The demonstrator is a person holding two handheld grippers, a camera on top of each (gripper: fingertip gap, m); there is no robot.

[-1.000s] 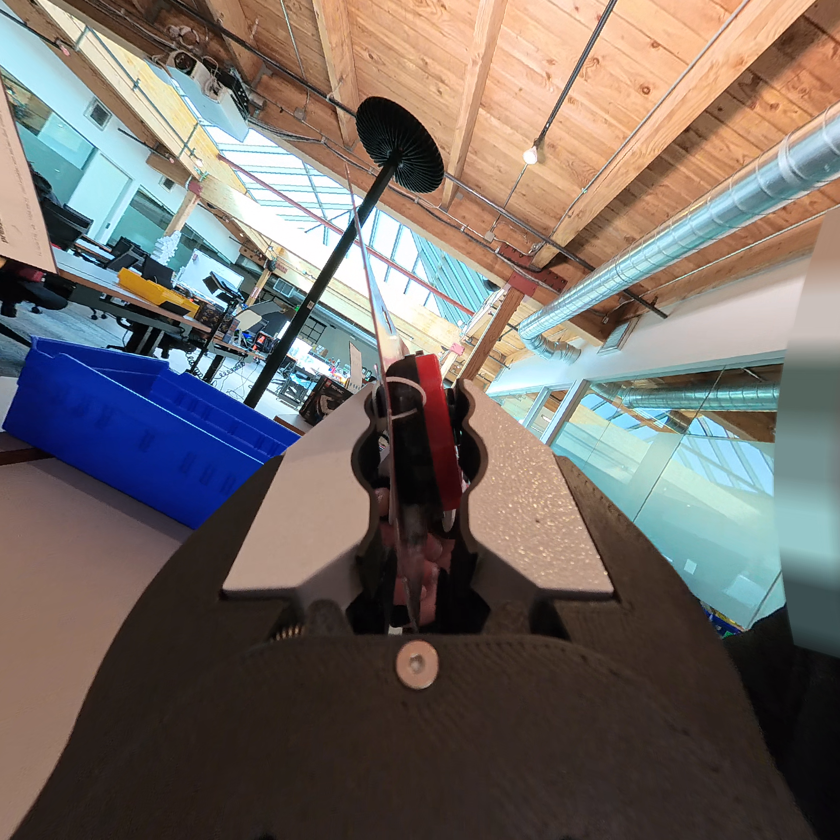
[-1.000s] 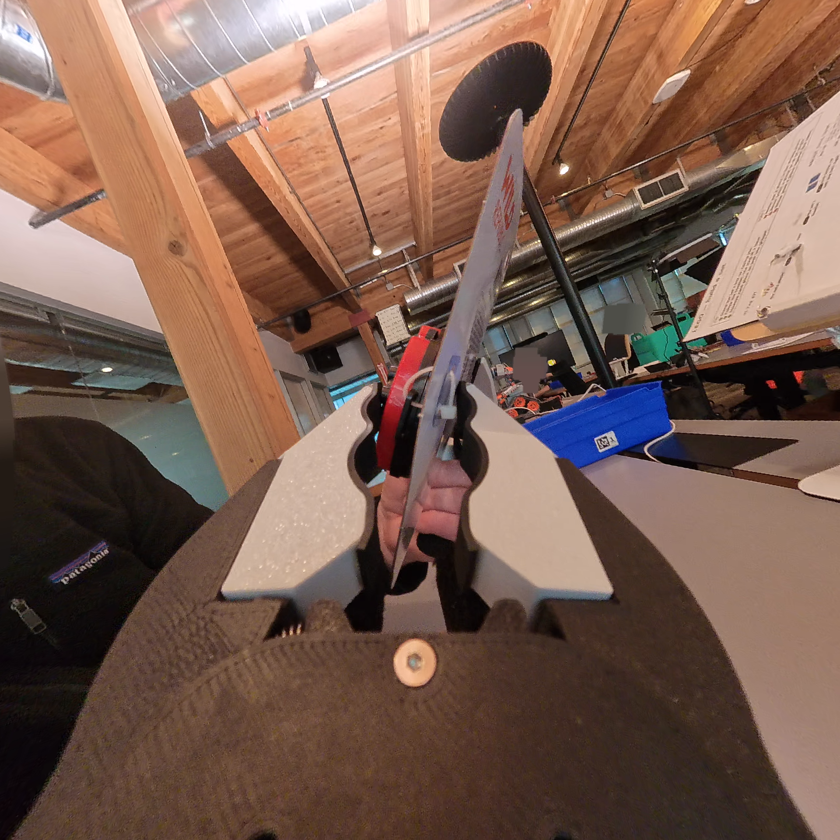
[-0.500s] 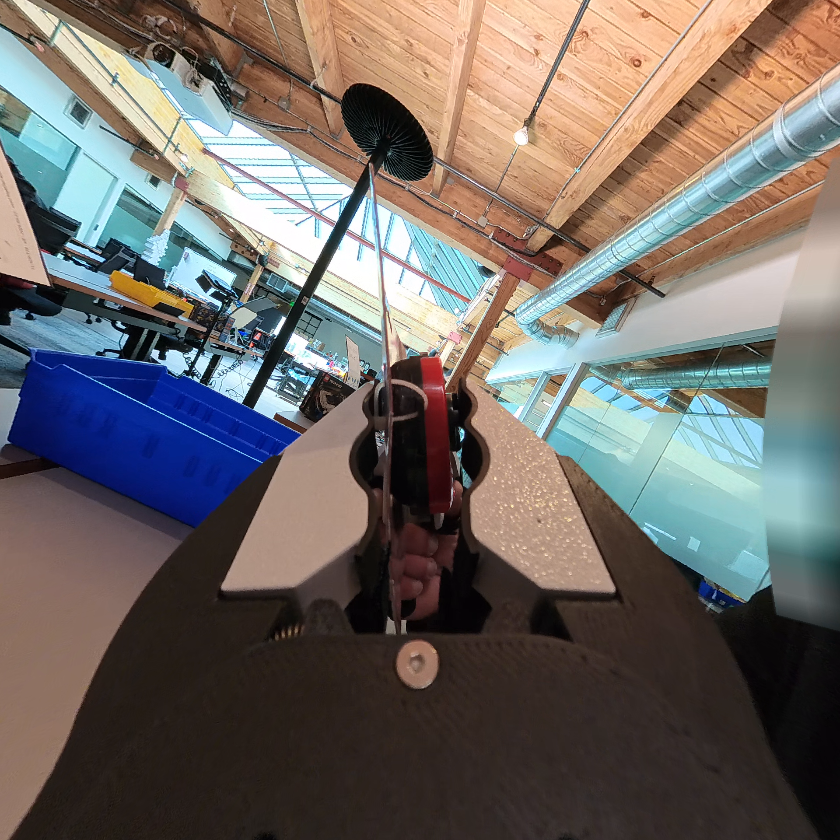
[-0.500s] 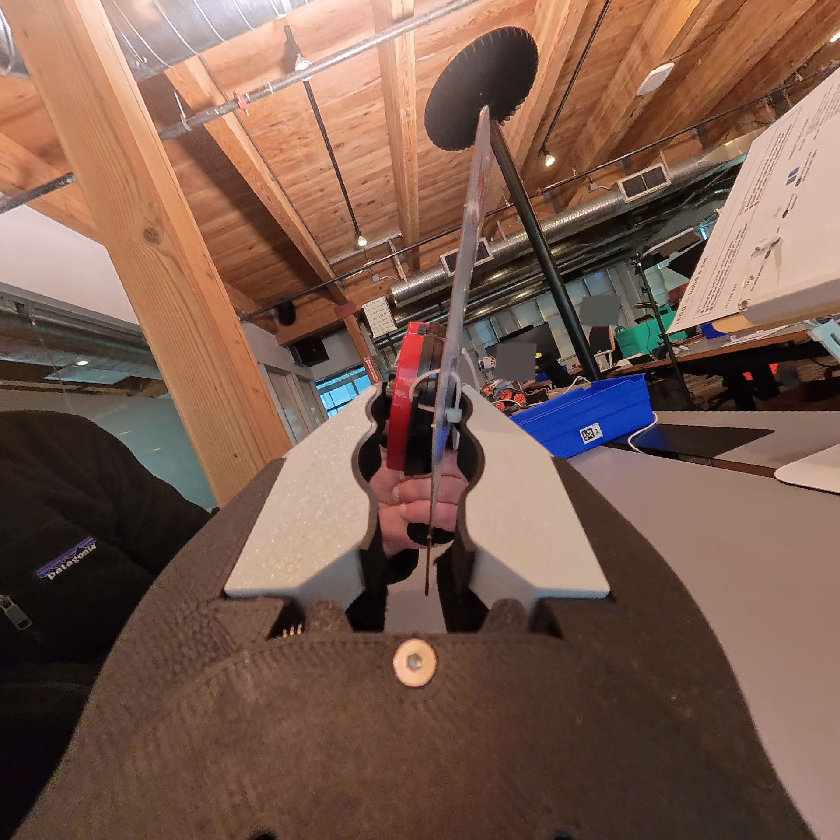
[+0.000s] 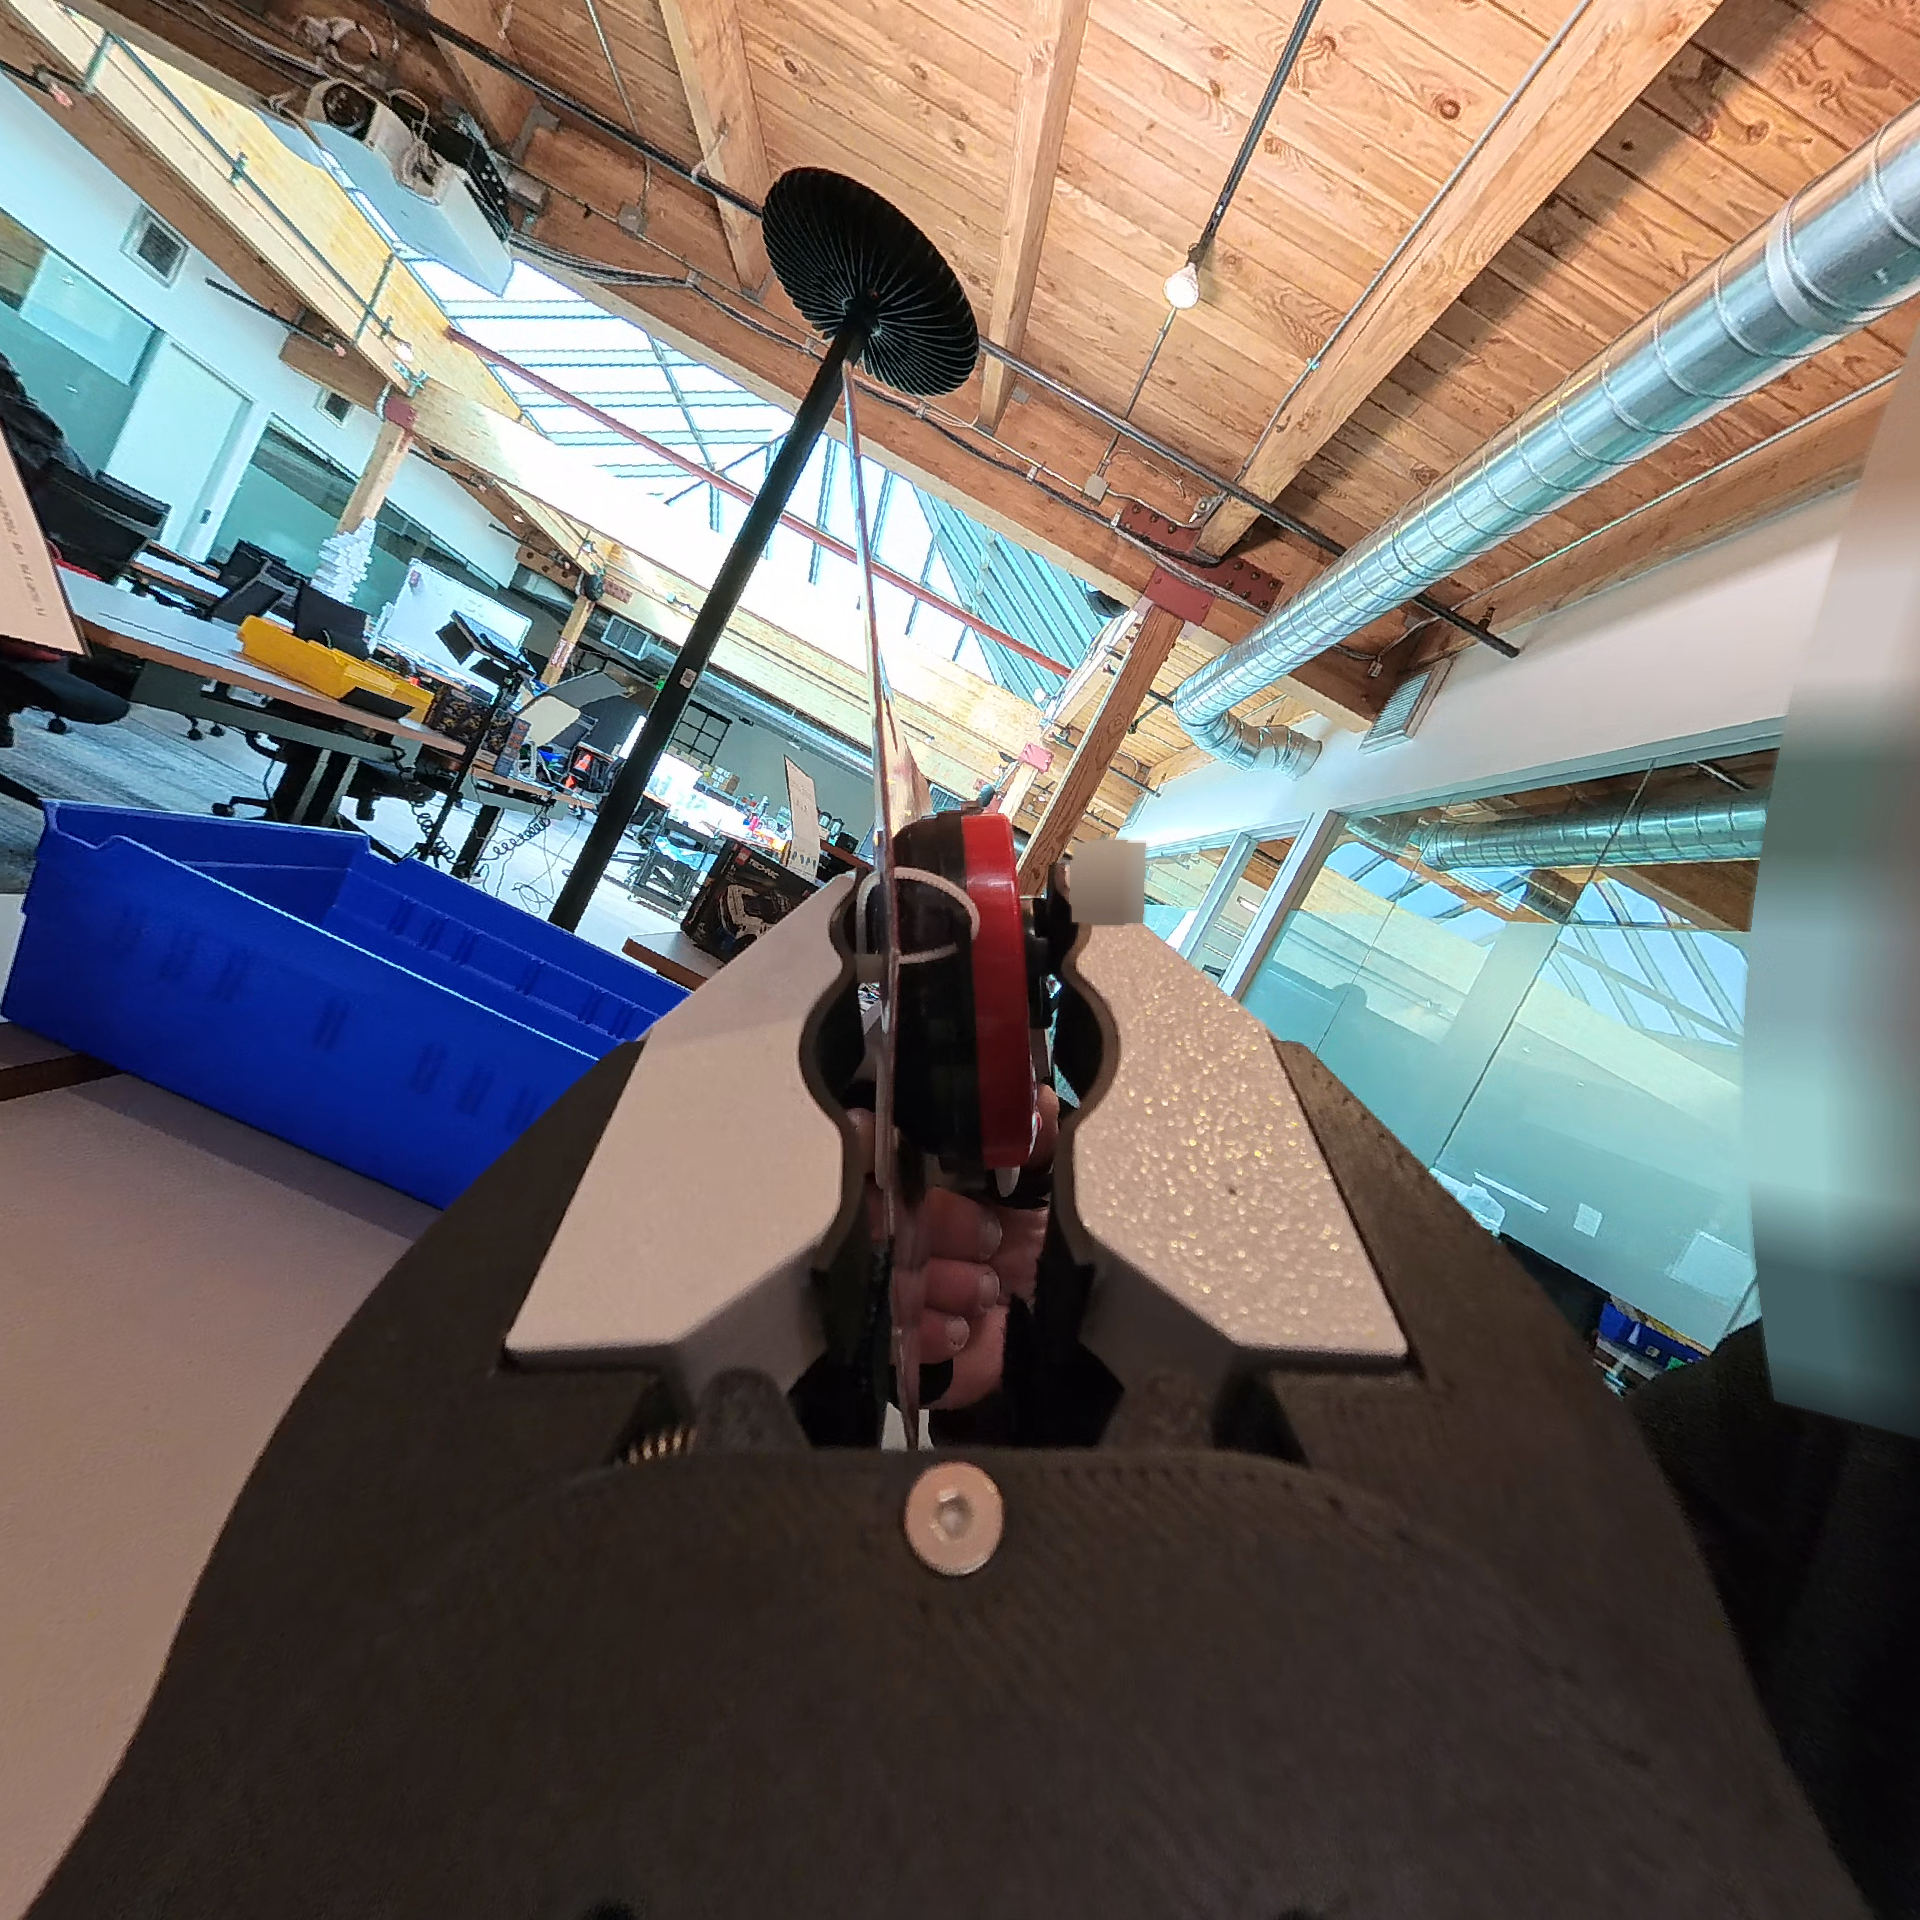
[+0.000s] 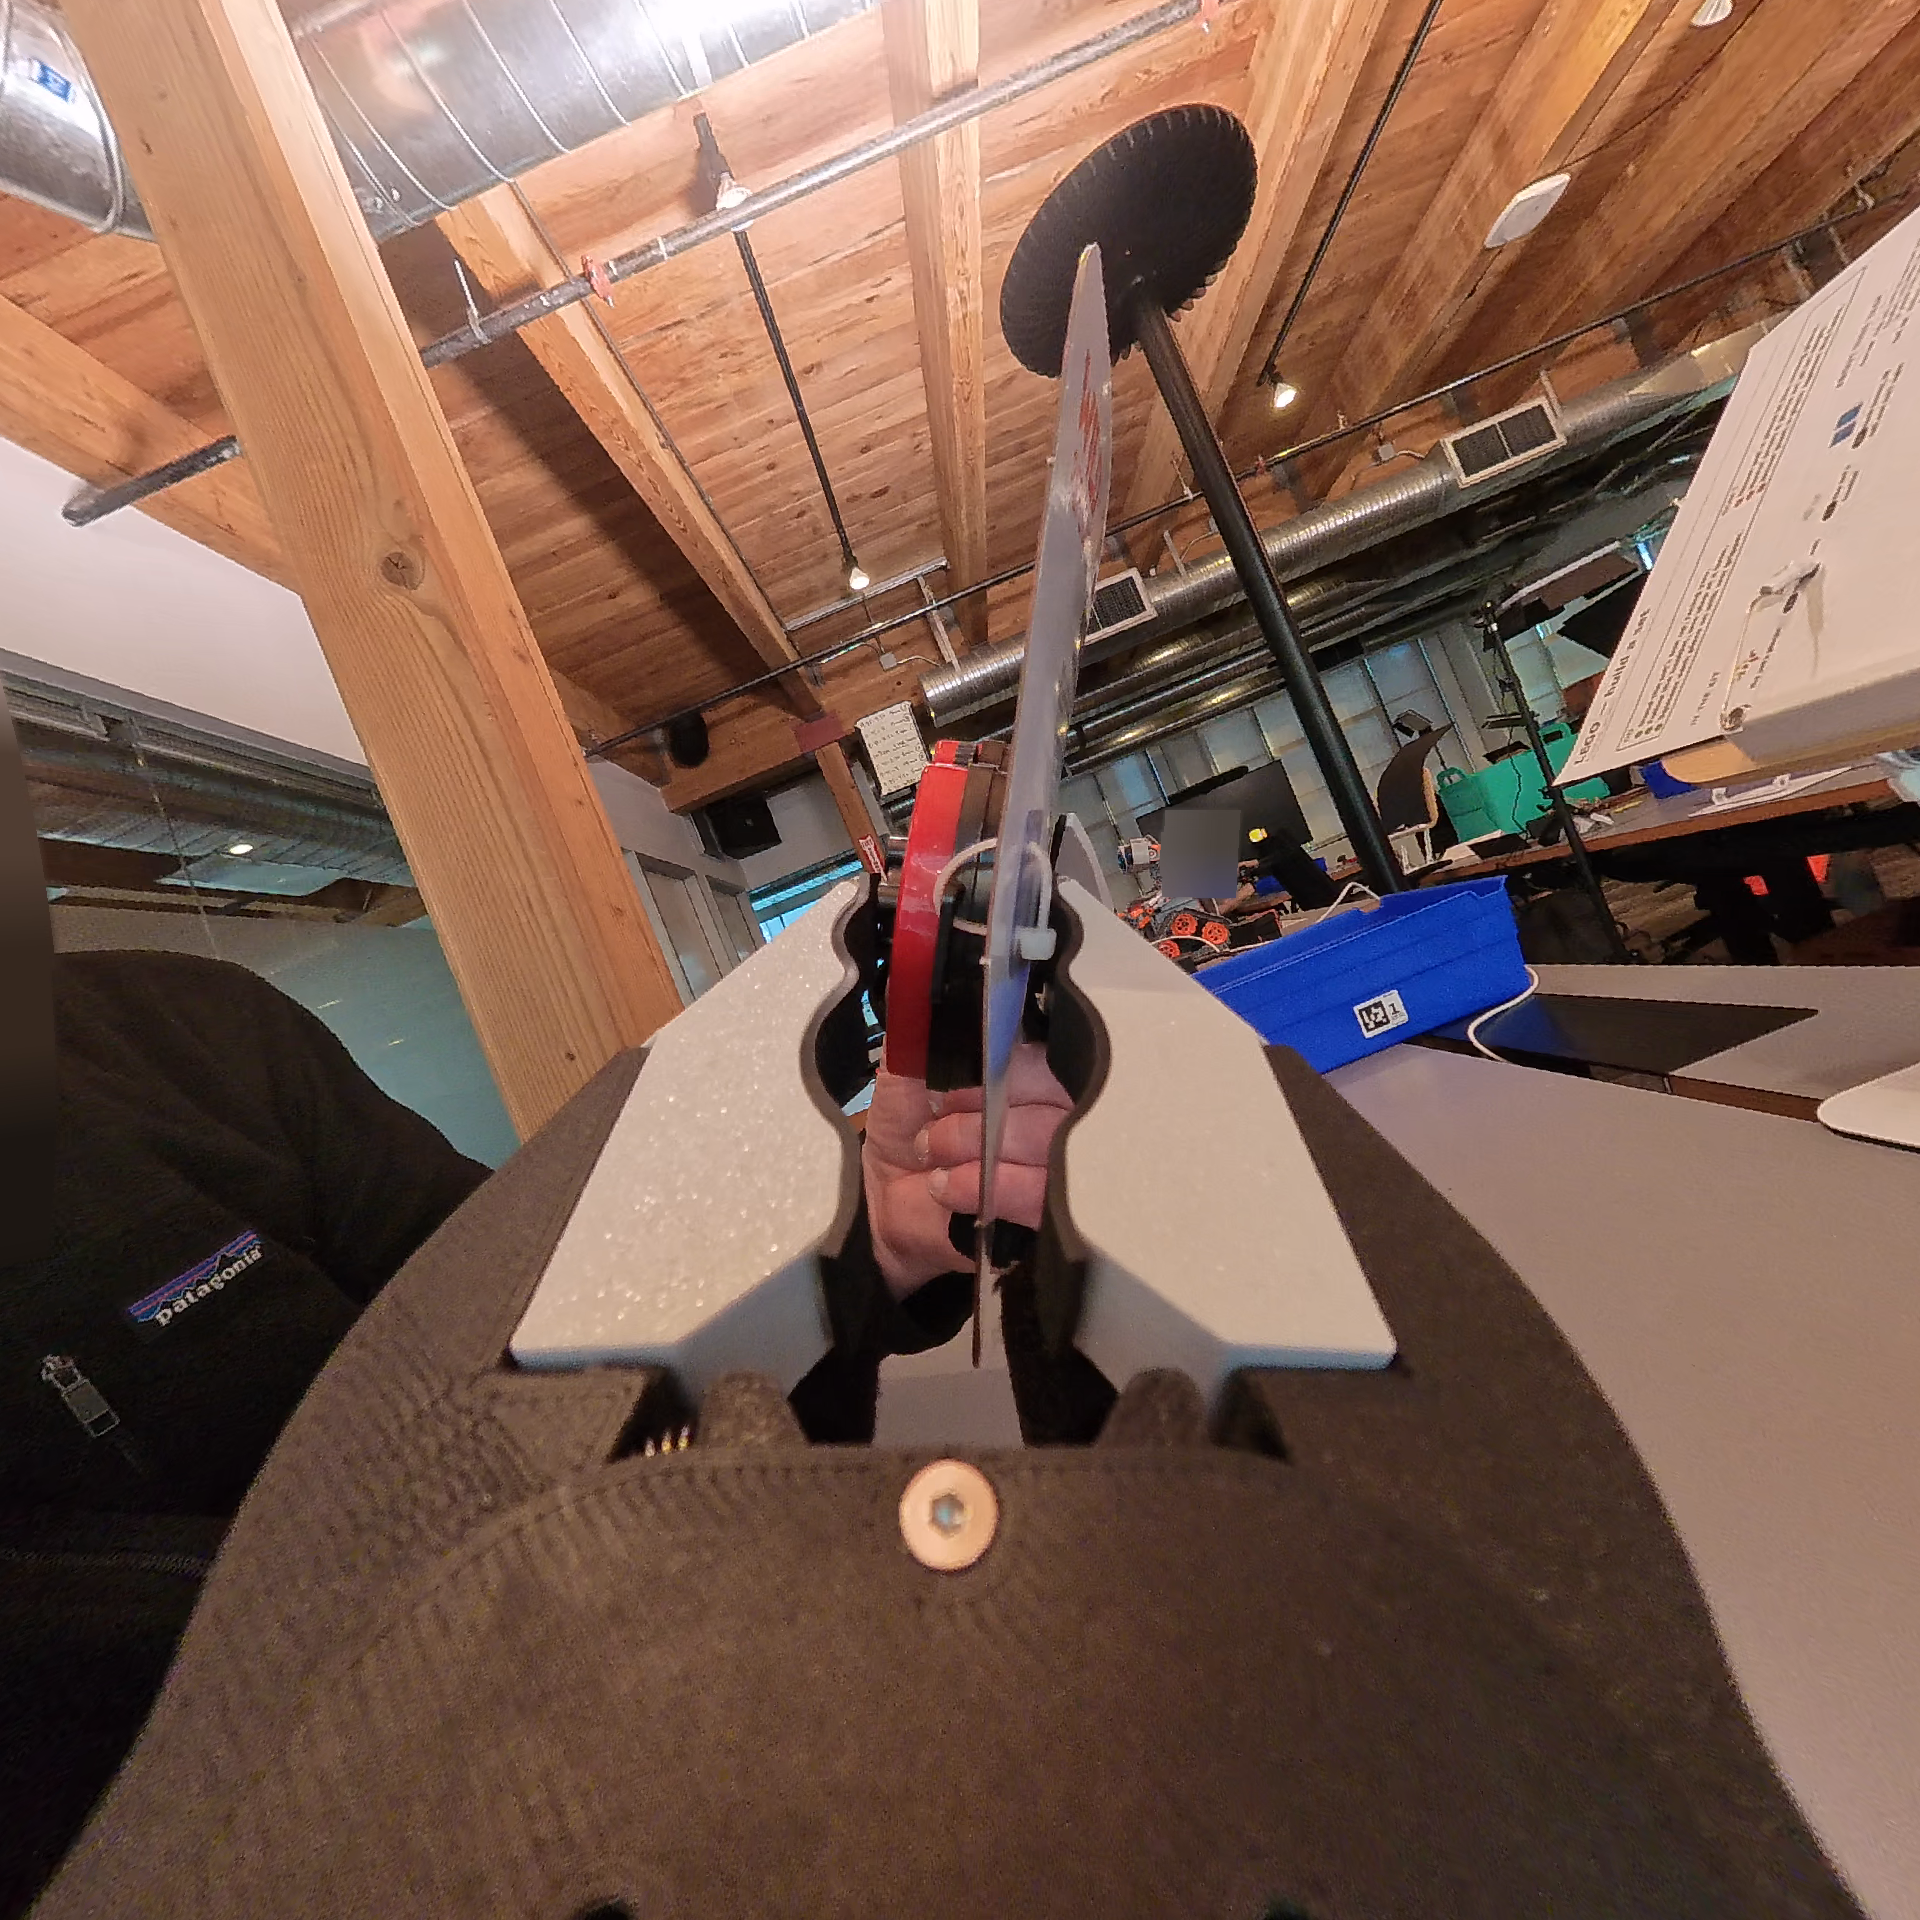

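Thin glossy plate [image 6: 1049,644], a red-rimmed black disc [image 6: 920,935] zip-tied on, is held edge-on by a hand [image 6: 925,1174], rising toward 12 o'clock between the spread, grainy grey fingers [image 5: 686,1143] of left gripper [image 5: 951,914] and right gripper [image 6: 961,904].

The left gripper [image 5: 951,914] points steeply upward, its two grey fingers [image 5: 686,1143] standing apart with a narrow, wavy-edged gap between them. Through that gap a bare hand [image 5: 956,1288] shows, fingers curled in a fist-like grip. The right gripper [image 6: 961,904] is tilted upward in the same way, its grey fingers [image 6: 1195,1174] likewise parted by a narrow gap. A bare hand [image 6: 935,1174] with curled fingers shows there too. Whether either pair of jaws presses on anything cannot be told.
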